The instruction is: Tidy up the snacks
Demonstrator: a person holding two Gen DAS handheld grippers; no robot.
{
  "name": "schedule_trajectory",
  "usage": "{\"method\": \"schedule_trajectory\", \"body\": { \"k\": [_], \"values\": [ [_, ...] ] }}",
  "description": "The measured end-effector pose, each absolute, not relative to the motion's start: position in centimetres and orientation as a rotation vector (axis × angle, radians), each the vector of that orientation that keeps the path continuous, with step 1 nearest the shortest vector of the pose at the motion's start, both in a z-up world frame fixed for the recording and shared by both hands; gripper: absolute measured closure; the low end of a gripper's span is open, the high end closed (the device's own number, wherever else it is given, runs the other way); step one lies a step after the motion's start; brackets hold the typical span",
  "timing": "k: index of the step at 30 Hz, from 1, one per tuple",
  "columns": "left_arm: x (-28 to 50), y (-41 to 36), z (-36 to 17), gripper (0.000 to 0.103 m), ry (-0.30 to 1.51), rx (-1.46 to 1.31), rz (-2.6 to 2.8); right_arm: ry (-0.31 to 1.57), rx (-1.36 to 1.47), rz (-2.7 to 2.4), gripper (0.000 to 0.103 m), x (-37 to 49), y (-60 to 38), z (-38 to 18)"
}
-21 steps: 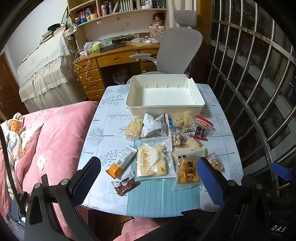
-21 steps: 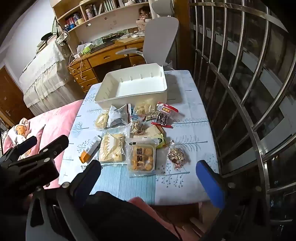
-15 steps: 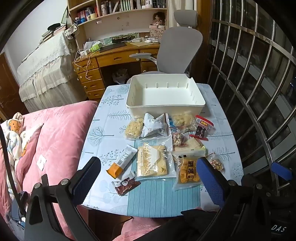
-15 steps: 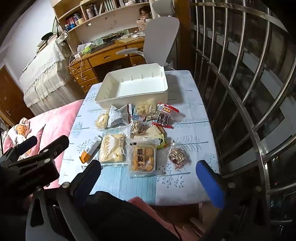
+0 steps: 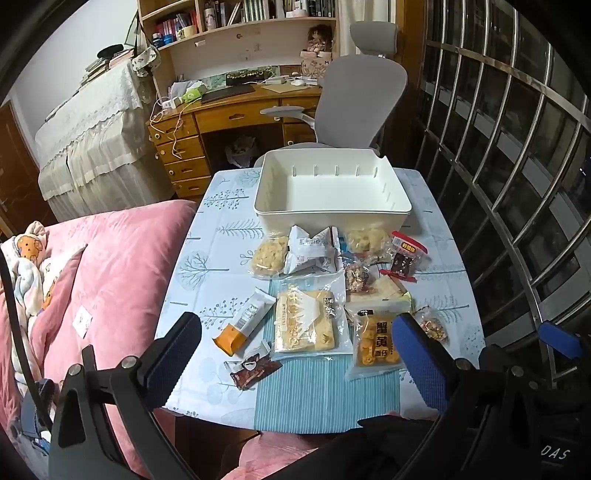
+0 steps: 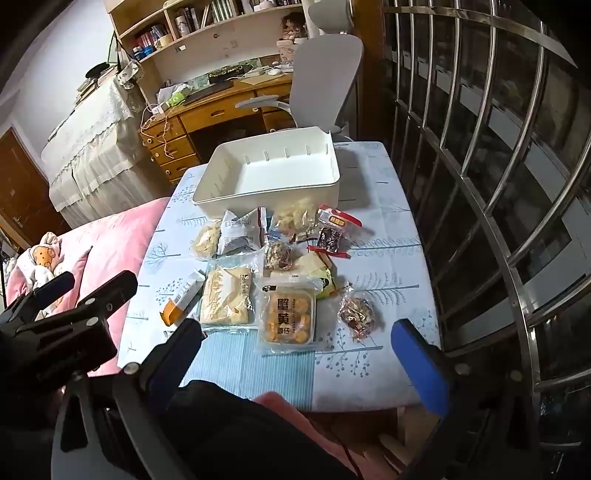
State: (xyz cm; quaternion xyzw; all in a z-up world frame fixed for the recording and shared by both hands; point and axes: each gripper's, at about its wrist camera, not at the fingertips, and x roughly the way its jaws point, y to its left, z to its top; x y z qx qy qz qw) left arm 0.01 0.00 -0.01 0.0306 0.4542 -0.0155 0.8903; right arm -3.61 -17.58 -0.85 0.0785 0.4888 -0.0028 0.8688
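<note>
Nothing shifted since earlier frames. Left gripper (image 5: 295, 354) and right gripper (image 6: 299, 350) hover over near table edge, jaws wide apart, empty. White bin (image 5: 332, 188) far, snack packets (image 5: 306, 321) between.

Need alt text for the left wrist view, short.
An empty white bin sits at the far end of a table with about a dozen snack packets spread in front of it. The left gripper hangs open above the near edge, holding nothing.

Wooden desk (image 5: 236, 122) under bookshelves (image 5: 236, 22); grey office chair (image 5: 362, 96); pink quilt (image 5: 110, 280); metal window bars (image 5: 517, 155)
</note>
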Motion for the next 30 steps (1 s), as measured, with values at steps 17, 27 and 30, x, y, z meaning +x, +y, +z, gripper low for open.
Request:
{"method": "schedule_trajectory", "body": {
  "k": [17, 27, 30],
  "values": [
    [-0.5, -0.2, 0.6, 0.002, 0.927, 0.056, -0.049, 1.015, 0.165, -0.009, 0.001, -3.9, -18.2, -0.6],
    [-2.2, -0.1, 0.9, 0.002, 0.934, 0.038, -0.021, 1.012, 0.178, -0.015, 0.001, -4.6, -19.1, -0.4],
    [-2.7, 0.1, 0.9, 0.002, 0.934, 0.031, -0.012, 1.017, 0.185, -0.005, 0.001, -5.3, -20.0, -0.7]
  ]
}}
